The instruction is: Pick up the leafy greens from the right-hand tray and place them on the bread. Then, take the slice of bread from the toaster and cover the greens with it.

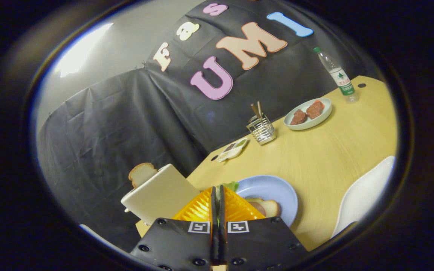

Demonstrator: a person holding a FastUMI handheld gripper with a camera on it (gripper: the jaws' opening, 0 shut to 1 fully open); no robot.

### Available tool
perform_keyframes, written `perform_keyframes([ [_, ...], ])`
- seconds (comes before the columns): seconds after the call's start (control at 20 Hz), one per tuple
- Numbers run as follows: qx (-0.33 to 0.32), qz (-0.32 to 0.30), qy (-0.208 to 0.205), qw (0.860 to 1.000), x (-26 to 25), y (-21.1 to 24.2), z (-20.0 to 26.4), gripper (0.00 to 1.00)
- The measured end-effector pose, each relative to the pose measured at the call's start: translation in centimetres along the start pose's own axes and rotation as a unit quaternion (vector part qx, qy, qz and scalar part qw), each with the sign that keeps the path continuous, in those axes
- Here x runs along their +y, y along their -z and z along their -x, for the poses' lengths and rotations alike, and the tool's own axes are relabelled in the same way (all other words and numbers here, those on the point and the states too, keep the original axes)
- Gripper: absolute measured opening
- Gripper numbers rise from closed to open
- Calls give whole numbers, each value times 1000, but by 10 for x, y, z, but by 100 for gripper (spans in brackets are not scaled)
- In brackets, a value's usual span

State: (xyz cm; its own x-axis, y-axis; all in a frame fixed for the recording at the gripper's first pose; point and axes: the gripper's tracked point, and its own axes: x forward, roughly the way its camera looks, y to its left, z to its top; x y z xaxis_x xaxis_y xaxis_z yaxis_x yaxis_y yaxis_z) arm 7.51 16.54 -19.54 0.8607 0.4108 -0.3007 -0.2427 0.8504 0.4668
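My gripper (217, 190) hangs tilted over the wooden table, its two orange fingers (198, 209) pressed together. A bit of leafy greens (229, 185) pokes out at the fingertips, pinched between them. Just beyond and to the right of the fingers lies a blue plate (273, 188) with a slice of bread (271, 207) and a round pinkish slice on it. Left of the fingers stands a white toaster (160, 195) with a slice of bread (141, 174) sticking up from its slot.
A white tray (364, 195) lies to the right of the blue plate. Farther back on the table (326, 158) are a small dish (233, 148), a wire holder with chopsticks (261, 130), a pale green plate with meat pieces (324, 113) and a water bottle (338, 77).
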Motion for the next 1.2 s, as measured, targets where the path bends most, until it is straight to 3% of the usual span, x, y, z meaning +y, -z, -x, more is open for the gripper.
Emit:
perform_keyframes([
  [0.55, 23, 50, 71, 996, -34, 16, 1, 7],
  [0.75, 31, 59, 78, 995, -34, 16, 7, 9],
  [1.0, 25, 81, 93, 992, -36, 3, 22, 32],
  [1.2, 14, 108, 88, 990, -23, -7, 36, 62],
])
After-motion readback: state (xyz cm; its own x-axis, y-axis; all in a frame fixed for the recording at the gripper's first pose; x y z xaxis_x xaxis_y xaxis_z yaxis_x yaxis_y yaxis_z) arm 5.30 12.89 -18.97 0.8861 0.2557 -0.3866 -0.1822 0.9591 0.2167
